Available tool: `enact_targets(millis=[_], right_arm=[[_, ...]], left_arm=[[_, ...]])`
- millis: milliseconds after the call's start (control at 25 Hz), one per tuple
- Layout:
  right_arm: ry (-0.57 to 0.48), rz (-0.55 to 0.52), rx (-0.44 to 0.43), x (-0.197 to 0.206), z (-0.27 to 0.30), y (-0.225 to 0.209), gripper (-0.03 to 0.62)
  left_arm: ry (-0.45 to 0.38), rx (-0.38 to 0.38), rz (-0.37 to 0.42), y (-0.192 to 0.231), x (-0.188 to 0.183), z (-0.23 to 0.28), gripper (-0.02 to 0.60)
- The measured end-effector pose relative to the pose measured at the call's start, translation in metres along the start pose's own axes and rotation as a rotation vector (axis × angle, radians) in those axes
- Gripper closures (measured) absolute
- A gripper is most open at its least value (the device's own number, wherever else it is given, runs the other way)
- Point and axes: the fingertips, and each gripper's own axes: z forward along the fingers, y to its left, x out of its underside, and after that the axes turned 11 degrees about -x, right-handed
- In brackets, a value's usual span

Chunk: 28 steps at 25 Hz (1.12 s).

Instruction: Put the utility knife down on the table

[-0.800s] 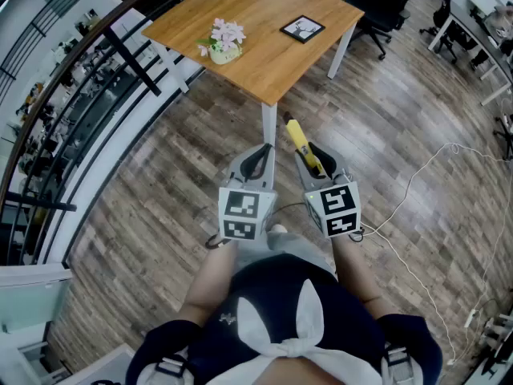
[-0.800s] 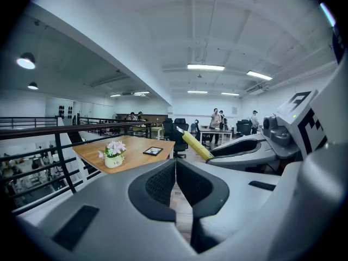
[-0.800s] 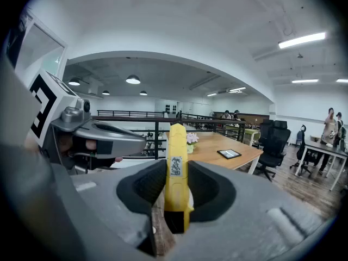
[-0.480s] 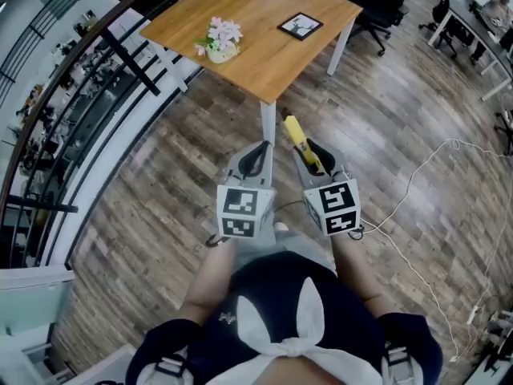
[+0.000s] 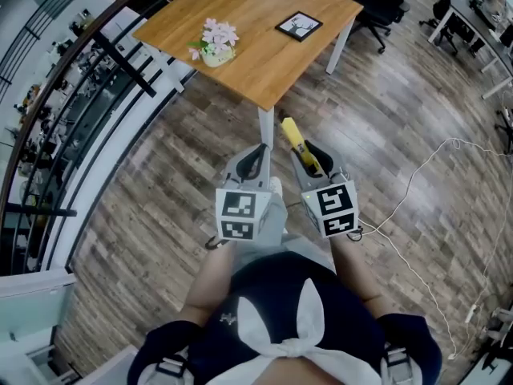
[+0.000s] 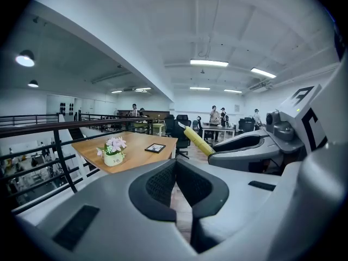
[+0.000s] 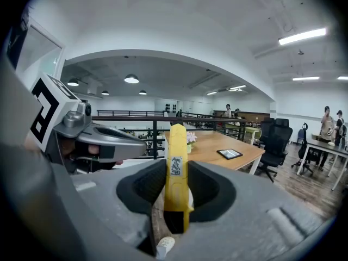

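Observation:
A yellow utility knife (image 7: 175, 173) stands up between the pads of my right gripper (image 7: 176, 185), which is shut on it. In the head view the knife (image 5: 295, 140) sticks forward out of the right gripper (image 5: 314, 164), above the wooden floor and just short of the near corner of the wooden table (image 5: 264, 62). Beside it on the left, my left gripper (image 5: 256, 161) is level with the right one. Its pads (image 6: 163, 181) meet with nothing between them. From the left gripper view the knife (image 6: 197, 141) points towards the table (image 6: 138, 152).
On the table stand a flower pot (image 5: 214, 45) and a small framed picture (image 5: 300, 26). A black railing (image 5: 96, 79) runs along the left. An office chair (image 5: 385, 6) is beyond the table, and a white cable (image 5: 417, 183) lies on the floor at the right. People stand at distant desks.
Both grippers keep their pose and the knife stays held. The table has drifted slightly left in the head view.

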Motion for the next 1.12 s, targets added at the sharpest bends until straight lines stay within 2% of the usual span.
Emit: enact_targets(millis=[320,800,1120], right_arm=[[0.02,0.005,-0.024,-0.007,0.051,-0.055,0.473],[0.021,0.005,-0.055,-0.046,0.138,-0.151,0.473],[0.009,-0.037,-0.064,-0.077,0.183,-0.185,0.473]], left_arm=[[0.058,0.012,-0.01,0.013,-0.003,0.073,0.563],[0.067,-0.021,-0.001,0.058,-0.05,0.193,0.563],[0.039,-0.038,-0.025,0.091,-0.074,0.244,0.563]])
